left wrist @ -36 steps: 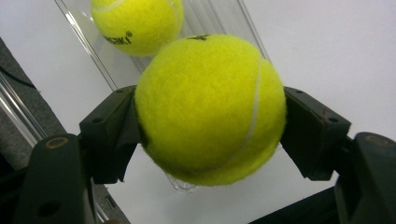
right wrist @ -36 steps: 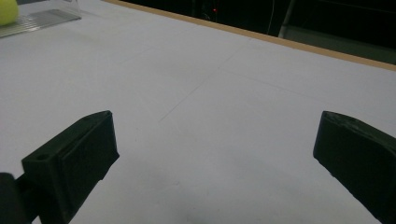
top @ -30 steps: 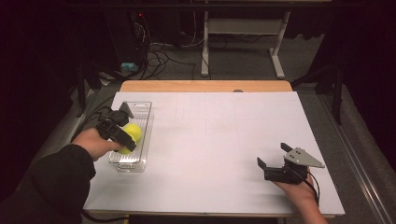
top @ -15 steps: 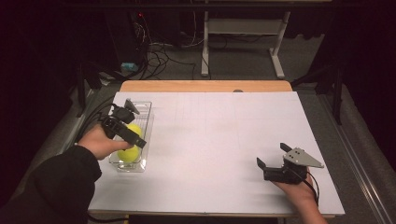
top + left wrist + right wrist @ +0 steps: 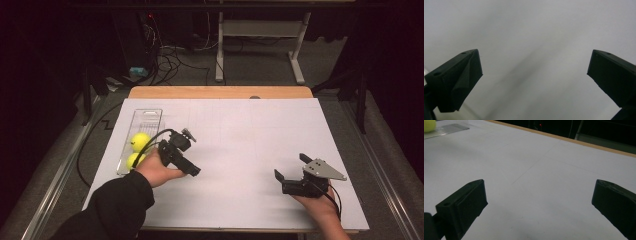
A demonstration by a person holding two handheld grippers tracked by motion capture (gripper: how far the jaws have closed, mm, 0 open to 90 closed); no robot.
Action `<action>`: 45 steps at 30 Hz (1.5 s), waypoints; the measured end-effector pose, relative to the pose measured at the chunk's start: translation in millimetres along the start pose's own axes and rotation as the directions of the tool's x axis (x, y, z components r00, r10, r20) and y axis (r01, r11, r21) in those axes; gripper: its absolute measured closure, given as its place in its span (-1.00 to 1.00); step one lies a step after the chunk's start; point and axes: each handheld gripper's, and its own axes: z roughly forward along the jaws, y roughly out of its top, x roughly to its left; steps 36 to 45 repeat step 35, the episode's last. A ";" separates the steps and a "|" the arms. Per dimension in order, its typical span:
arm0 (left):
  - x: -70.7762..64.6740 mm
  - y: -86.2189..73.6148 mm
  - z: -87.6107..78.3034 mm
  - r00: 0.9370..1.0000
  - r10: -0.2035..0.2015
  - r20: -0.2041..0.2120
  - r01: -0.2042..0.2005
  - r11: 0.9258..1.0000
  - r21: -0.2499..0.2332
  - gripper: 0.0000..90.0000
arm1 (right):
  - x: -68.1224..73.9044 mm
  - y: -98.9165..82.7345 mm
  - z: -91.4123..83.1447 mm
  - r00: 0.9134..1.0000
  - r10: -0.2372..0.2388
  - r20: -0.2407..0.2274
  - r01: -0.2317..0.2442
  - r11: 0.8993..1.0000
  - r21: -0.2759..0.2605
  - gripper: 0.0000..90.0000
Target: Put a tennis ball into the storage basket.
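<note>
Two yellow balls [image 5: 137,150] in tray [image 5: 148,114] at bench [image 5: 240,130] left edge; both grippers' [image 5: 192,170] [image 5: 290,175] fingers apart, empty, over bare middle.

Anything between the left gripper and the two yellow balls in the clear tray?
Nothing visible. The left gripper is open over bare table, right of the clear tray. The two yellow balls lie uncovered in the tray; only its low wall separates them from the gripper.

High view overhead; claw views skim table [image 5: 240,130].
</note>
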 end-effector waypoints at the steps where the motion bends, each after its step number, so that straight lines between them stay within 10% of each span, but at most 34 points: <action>1: -2.1 -1.2 6.3 1.000 -0.001 0.003 0.001 1.000 -0.012 -0.99 | 0.2 -0.1 -0.1 1.000 0.000 -0.001 0.000 1.000 -0.001 -1.00; 8: -4.3 -21.3 32.6 0.999 -0.034 0.020 0.037 0.988 -0.152 -0.99 | 1.5 -0.5 0.0 1.000 -0.002 -0.002 0.002 1.000 0.002 -1.00; 14: 1.3 -46.3 38.1 0.997 -0.064 0.043 0.076 0.923 -0.378 -0.98 | 3.0 -1.4 1.9 1.000 -0.004 -0.009 0.004 1.000 0.005 -1.00; 16: 1.9 -53.6 40.5 0.997 -0.062 0.051 0.079 0.890 -0.449 -0.97 | 4.0 -1.7 2.6 1.000 -0.005 -0.011 0.005 1.000 0.007 -1.00; 20: 0.8 -73.1 41.5 0.997 -0.032 0.066 0.067 0.756 -0.651 -0.99 | 5.8 -2.4 3.6 1.000 -0.001 -0.018 0.001 1.000 0.006 -1.00; 21: 0.7 -76.3 40.9 0.997 -0.027 0.078 0.073 0.734 -0.675 -0.99 | 6.1 -2.6 3.7 1.000 0.001 -0.018 -0.001 1.000 0.005 -1.00; 25: 1.2 -83.5 40.4 0.997 -0.039 0.073 0.080 0.709 -0.701 -0.99 | 8.2 -3.2 -2.2 1.000 0.020 -0.014 -0.020 1.000 -0.001 -1.00; 35: -1.9 -88.6 39.7 0.999 0.002 0.039 0.027 0.680 -0.733 -1.00 | 10.8 -5.6 -15.0 0.999 0.044 -0.001 -0.044 0.998 -0.044 -1.00; 45: -1.9 -88.6 39.7 0.999 0.002 0.039 0.027 0.680 -0.733 -1.00 | 10.8 -5.6 -15.0 0.999 0.044 -0.001 -0.044 0.998 -0.044 -1.00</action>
